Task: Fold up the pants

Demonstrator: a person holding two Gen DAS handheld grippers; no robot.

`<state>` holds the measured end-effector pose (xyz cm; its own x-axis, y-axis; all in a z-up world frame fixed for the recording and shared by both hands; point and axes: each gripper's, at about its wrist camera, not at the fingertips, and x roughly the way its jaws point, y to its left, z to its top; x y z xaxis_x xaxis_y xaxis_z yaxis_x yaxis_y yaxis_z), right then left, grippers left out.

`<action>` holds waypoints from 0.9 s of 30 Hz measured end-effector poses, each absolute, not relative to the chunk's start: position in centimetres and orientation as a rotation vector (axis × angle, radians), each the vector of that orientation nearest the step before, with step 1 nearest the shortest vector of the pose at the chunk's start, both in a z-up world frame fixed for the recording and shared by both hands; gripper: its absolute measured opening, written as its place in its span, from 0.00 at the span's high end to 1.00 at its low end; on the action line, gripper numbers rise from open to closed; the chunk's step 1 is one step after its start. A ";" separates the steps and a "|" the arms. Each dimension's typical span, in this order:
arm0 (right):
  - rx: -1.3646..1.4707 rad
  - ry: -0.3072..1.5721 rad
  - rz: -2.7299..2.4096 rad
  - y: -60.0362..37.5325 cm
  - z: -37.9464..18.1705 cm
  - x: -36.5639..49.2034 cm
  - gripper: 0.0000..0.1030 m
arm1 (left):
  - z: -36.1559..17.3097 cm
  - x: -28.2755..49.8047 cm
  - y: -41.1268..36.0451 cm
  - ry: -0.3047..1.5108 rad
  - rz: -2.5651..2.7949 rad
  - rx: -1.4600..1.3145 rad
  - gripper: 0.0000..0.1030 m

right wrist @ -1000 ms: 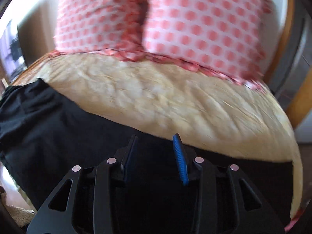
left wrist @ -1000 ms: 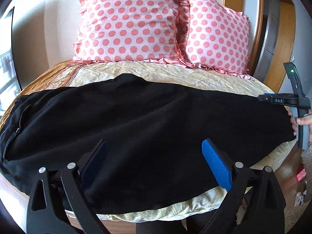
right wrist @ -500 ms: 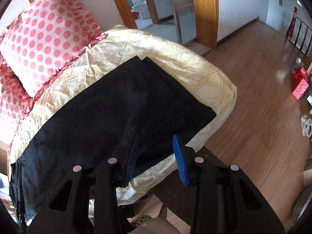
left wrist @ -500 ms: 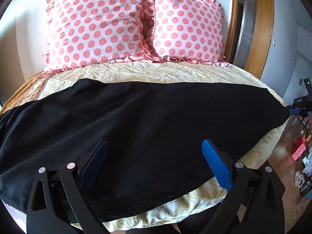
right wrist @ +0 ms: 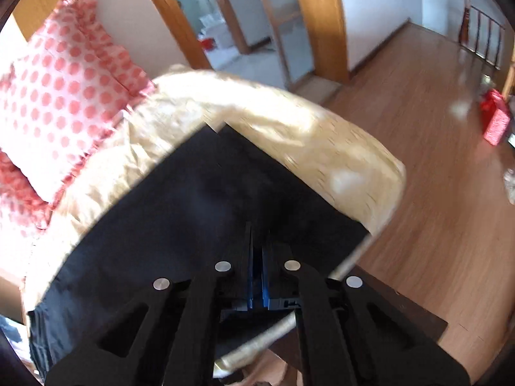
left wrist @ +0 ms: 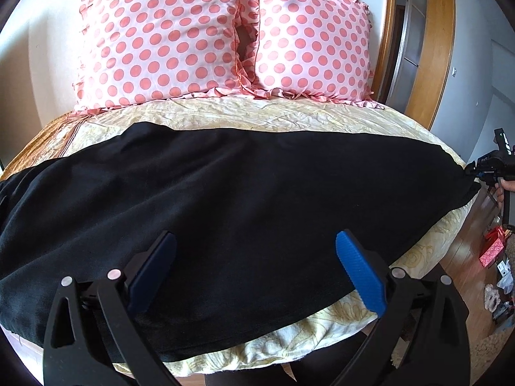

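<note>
Black pants (left wrist: 231, 199) lie flat across my yellow bedspread (left wrist: 289, 119); my left gripper (left wrist: 254, 254) hovers over their near edge, jaws wide and empty. My right gripper (right wrist: 256, 251) is pinched together on the pants' hem end at the bed's corner. Beyond sit two polka-dot pillows (left wrist: 167, 35)

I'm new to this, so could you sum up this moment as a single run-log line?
step: fold pants | right gripper: shut on black pants at hem end | left gripper: open above pants | surface: bed
</note>
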<state>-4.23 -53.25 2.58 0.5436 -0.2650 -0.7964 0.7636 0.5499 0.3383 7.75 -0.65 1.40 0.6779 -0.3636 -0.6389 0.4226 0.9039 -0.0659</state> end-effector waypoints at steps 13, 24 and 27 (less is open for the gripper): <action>0.711 0.755 -0.804 -53.3 2.1 -6.8 0.83 | 1.4 7.8 -0.3 0.699 -0.432 0.087 0.03; 0.781 0.728 -0.839 -54.4 3.4 -8.9 0.48 | 1.0 7.5 -0.2 0.707 -0.439 0.076 0.03; 0.777 0.747 -0.842 -54.3 3.0 -8.7 0.48 | 0.9 7.3 -0.2 0.704 -0.438 0.084 0.03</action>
